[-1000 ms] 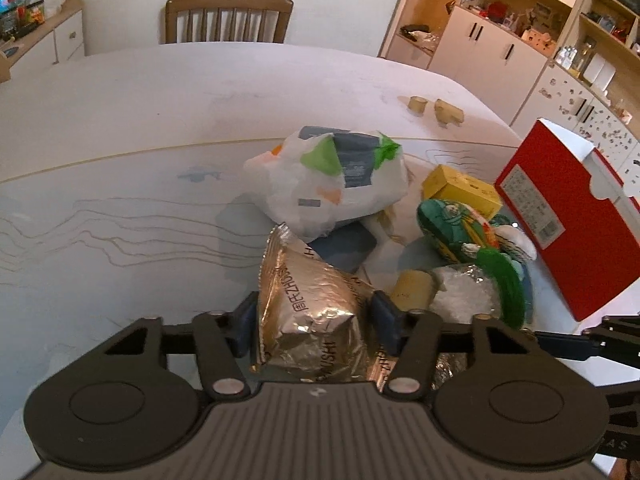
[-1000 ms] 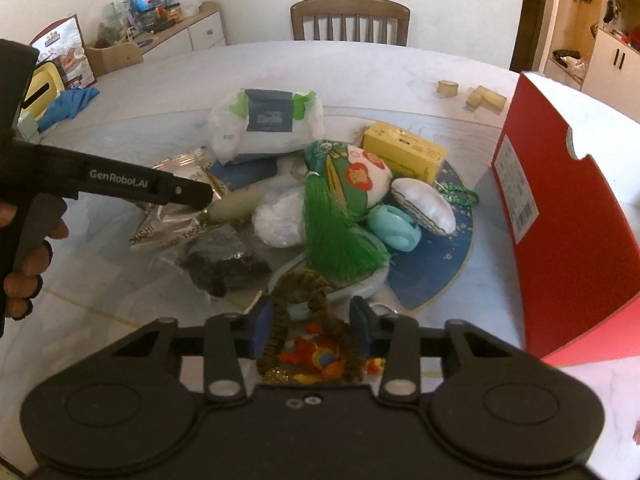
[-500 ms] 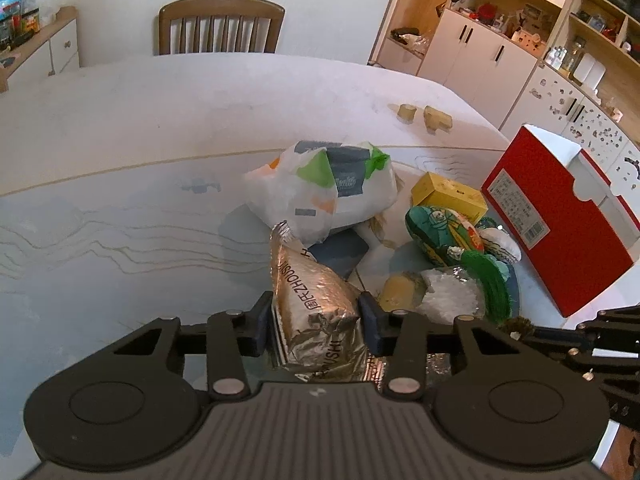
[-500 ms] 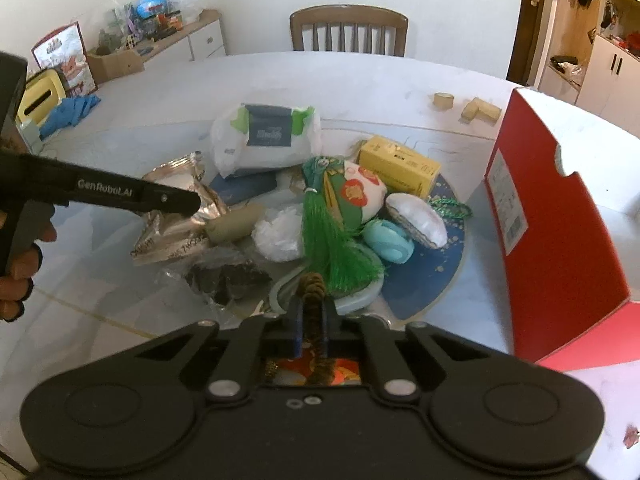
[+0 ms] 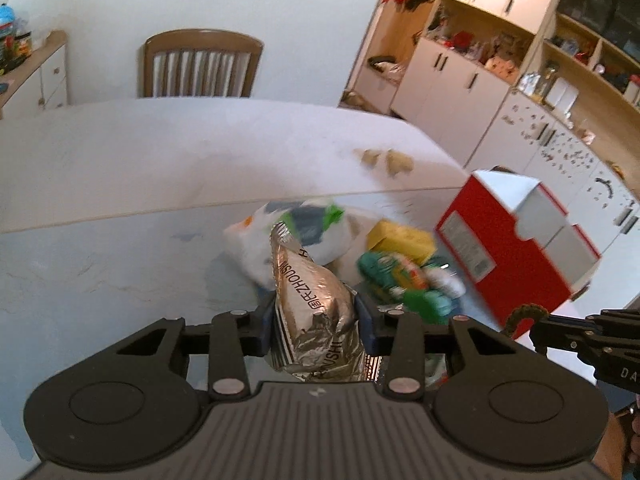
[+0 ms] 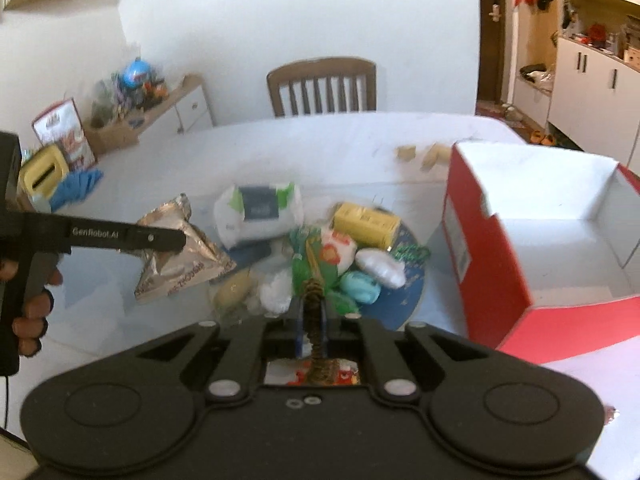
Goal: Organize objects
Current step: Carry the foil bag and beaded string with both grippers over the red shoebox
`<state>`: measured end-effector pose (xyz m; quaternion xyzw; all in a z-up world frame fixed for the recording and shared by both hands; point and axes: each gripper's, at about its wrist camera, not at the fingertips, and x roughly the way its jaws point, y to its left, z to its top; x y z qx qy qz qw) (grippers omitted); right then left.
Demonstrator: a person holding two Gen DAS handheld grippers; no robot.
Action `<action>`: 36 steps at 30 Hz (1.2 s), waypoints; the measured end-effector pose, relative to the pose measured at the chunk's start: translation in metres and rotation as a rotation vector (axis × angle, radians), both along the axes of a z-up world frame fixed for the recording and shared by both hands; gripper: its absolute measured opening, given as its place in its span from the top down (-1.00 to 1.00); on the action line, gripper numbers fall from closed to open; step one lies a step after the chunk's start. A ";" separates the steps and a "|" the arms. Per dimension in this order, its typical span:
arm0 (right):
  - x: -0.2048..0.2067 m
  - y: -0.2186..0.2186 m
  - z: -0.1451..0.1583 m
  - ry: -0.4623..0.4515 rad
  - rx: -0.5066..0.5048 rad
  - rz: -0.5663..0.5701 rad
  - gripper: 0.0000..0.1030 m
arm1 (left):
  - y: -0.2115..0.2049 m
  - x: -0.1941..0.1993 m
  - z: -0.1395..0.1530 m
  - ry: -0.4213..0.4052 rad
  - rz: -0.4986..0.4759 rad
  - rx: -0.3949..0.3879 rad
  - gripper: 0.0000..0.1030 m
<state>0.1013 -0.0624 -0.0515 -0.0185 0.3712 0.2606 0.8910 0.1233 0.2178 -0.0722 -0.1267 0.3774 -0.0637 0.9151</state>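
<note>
Left gripper [image 5: 316, 320]: jaws closed part-way, clamping the silver foil pouch [image 5: 310, 300] between both pads. In the right wrist view the pouch [image 6: 182, 256] hangs from the gripper [image 6: 176, 240], clear of the table [image 6: 280, 152].

Right gripper [image 6: 312, 334]: jaws nearly closed, pinching a brown braided cord [image 6: 314, 320] that runs up between the pads. A red and orange item shows below the jaws; what it is cannot be told. In the left wrist view the cord's loop [image 5: 524, 316] shows at the tip of this gripper [image 5: 538, 330].

Remaining items lie grouped at the table centre, on and around a blue round mat [image 6: 404, 292]: a white wipes pack [image 6: 258, 216], a yellow box [image 6: 366, 222], a green tasselled pouch [image 6: 320, 256], a teal item [image 6: 360, 286] and a white oval item [image 6: 380, 266].

A red box [image 6: 488, 260] with white interior stands open-topped at the right edge of the table, just beside the mat.
</note>
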 end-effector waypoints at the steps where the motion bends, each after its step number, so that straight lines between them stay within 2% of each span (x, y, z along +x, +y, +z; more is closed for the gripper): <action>1: 0.000 -0.003 0.005 -0.007 0.007 -0.007 0.88 | -0.003 0.000 0.005 -0.008 -0.009 -0.004 0.22; 9: 0.005 -0.029 0.041 -0.076 0.021 -0.063 0.88 | -0.041 0.015 0.036 -0.060 -0.094 -0.022 0.22; 18: 0.029 -0.077 0.062 -0.127 0.014 -0.113 0.88 | -0.095 0.035 0.052 -0.065 -0.171 -0.007 0.22; 26: 0.056 -0.128 0.066 -0.147 0.002 -0.120 0.88 | -0.161 0.063 0.062 -0.062 -0.215 0.006 0.22; 36: 0.092 -0.189 0.050 -0.133 -0.012 -0.094 0.87 | -0.250 0.105 0.061 -0.045 -0.262 0.039 0.22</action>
